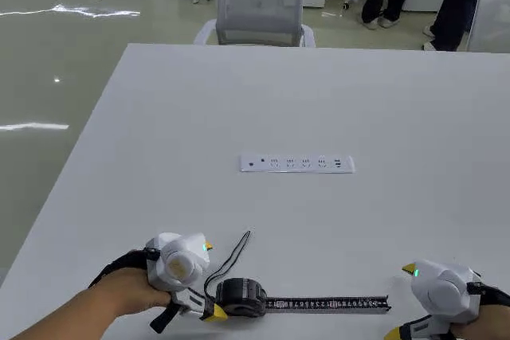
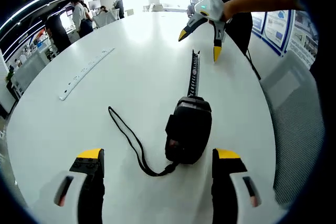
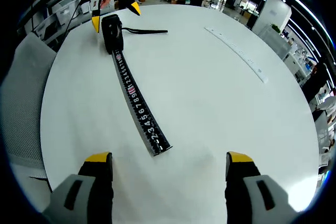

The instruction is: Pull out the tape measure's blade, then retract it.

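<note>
Head view: tape measure (image 1: 241,298) lies at the near edge of the table (image 1: 319,101) with its blade (image 1: 327,304) already out flat to the right, so retracting looks like the step in hand. Best to pin the case firmly, then feed the tip back slowly so it can't whip. Left gripper (image 2: 158,154) jaws gape wide around the case, not clamped; right gripper (image 3: 169,157) jaws are wide too, empty, just short of the blade tip.

Tape blade (image 3: 137,109): white scale nos. 2–9 legible near tip; rest too small.
</note>
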Tool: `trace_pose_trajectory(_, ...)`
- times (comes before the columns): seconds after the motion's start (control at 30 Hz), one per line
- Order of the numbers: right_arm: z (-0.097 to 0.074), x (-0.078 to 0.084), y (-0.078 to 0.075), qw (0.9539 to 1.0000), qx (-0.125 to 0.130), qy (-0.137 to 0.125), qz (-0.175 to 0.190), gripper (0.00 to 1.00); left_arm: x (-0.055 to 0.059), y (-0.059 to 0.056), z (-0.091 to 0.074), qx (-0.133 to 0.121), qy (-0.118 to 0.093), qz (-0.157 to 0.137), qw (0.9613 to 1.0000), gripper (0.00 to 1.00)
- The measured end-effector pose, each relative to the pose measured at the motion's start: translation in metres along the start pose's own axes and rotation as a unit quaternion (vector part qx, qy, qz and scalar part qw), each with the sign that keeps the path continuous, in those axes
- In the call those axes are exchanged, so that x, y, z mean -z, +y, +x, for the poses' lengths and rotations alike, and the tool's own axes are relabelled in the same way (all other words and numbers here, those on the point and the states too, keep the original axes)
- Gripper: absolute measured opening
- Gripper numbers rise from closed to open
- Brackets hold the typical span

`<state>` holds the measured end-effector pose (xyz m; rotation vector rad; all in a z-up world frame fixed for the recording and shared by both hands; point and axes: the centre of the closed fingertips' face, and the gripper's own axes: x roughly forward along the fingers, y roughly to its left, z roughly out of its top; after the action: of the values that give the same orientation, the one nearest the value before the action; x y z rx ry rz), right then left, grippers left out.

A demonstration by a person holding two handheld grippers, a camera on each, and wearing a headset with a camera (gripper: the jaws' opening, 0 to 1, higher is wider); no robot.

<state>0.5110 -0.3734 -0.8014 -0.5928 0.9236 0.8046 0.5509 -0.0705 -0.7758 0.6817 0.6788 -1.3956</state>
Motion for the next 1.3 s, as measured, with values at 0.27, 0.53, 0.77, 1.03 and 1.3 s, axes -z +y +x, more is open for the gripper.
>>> trace_pose_trajectory(0.27,-0.009,-0.015,-0.009,0.9992,0.022,-0.027,0.018,1.00,0.002,-0.008,-0.007,-0.001,-0.025,-0.068,0.9974,0.99)
trace_pose_trajectory(0.53,-0.014,-0.017,-0.001,0.9994,0.012,-0.030,0.009,1.00,0.005,-0.003,-0.021,-0.021,-0.032,-0.067,0.9970,0.99)
trace_pose_trajectory(0.77,-0.026,-0.016,-0.016,0.9953,0.056,-0.042,0.068,1.00,0.009,0.000,-0.036,-0.037,-0.051,-0.096,0.9934,0.99)
trace_pose_trajectory(1.03,-0.040,-0.032,-0.010,0.9905,0.063,-0.089,0.083,1.00,0.021,-0.001,-0.057,-0.078,-0.083,-0.138,0.9838,0.99)
trace_pose_trajectory(1.3,-0.051,-0.022,0.004,0.9871,0.071,-0.098,0.104,1.00,0.048,-0.016,-0.080,-0.116,-0.100,-0.159,0.9753,0.99)
